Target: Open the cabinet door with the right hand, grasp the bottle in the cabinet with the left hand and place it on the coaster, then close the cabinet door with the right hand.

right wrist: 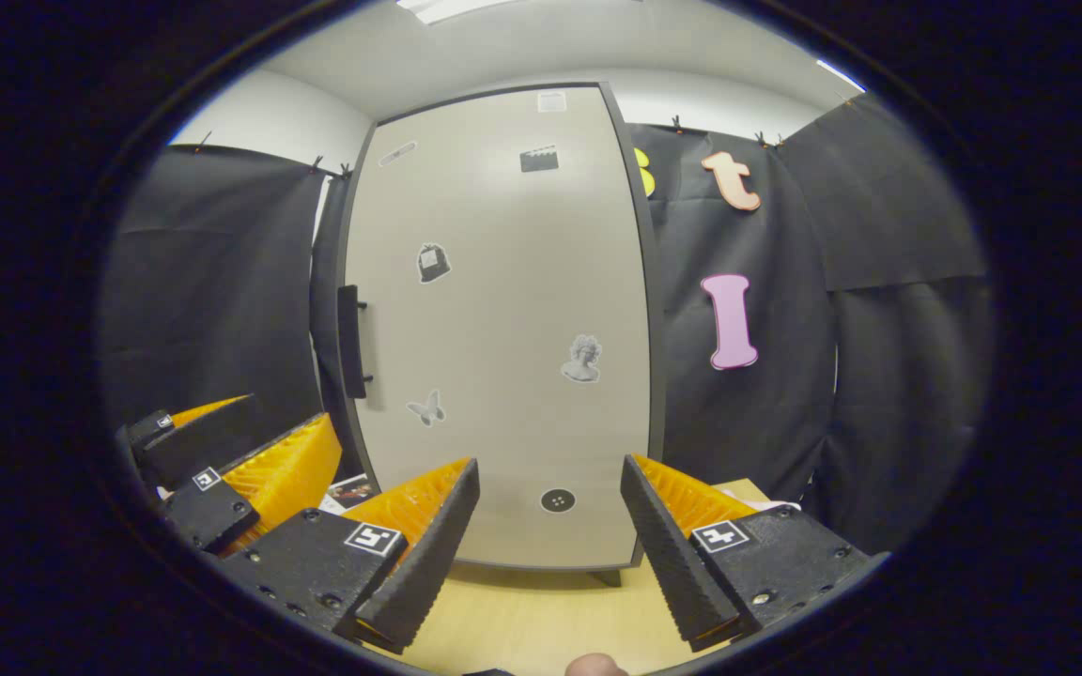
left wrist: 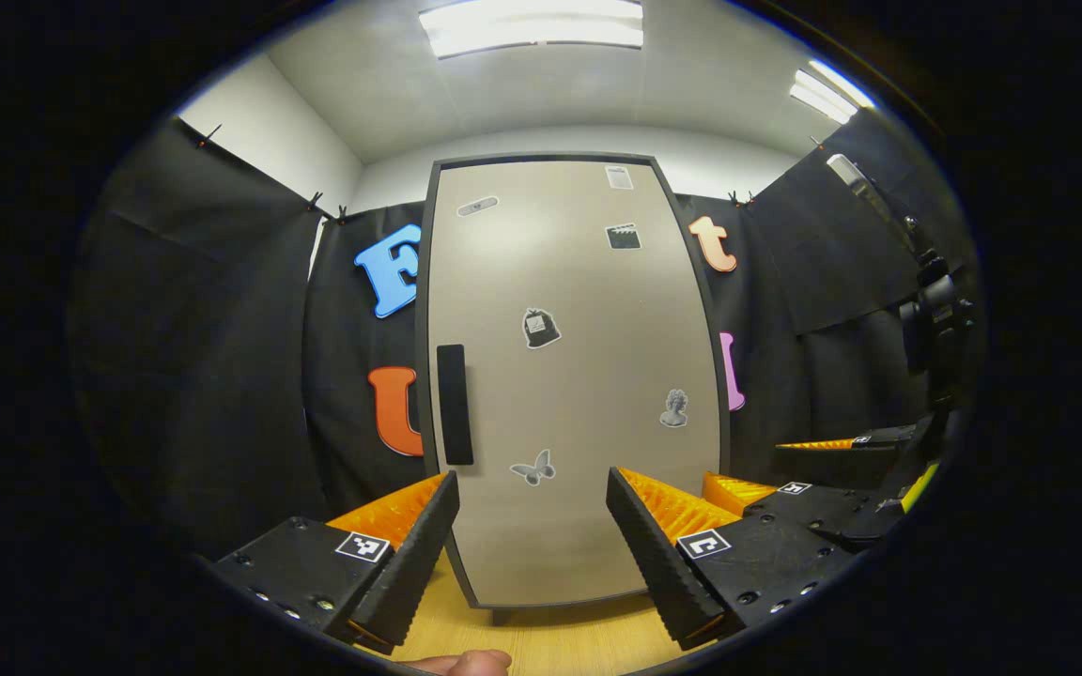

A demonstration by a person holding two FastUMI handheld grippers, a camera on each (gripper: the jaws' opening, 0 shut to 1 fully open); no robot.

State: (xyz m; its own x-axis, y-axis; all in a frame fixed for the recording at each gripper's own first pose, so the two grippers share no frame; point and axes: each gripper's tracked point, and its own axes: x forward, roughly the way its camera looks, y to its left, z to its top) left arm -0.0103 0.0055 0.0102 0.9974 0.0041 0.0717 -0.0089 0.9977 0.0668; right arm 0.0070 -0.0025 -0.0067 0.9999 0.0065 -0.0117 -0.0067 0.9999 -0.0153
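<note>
Cabinet door (left wrist: 569,376) shut, so the bottle's presumably hidden behind it. Both the left gripper (left wrist: 532,545) and right gripper (right wrist: 550,545) hang back, fingers wide, empty. Opening step pending: right must reach the handle (right wrist: 351,343) at the door's left edge.

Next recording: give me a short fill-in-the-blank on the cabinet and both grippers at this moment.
1. The cabinet door is ____.
2. The door's black handle sits near its ____ edge.
3. The fingers of the left gripper are ____, holding nothing.
4. The right gripper is above the ____ tabletop.

Missing: closed; left; open; wooden
</note>
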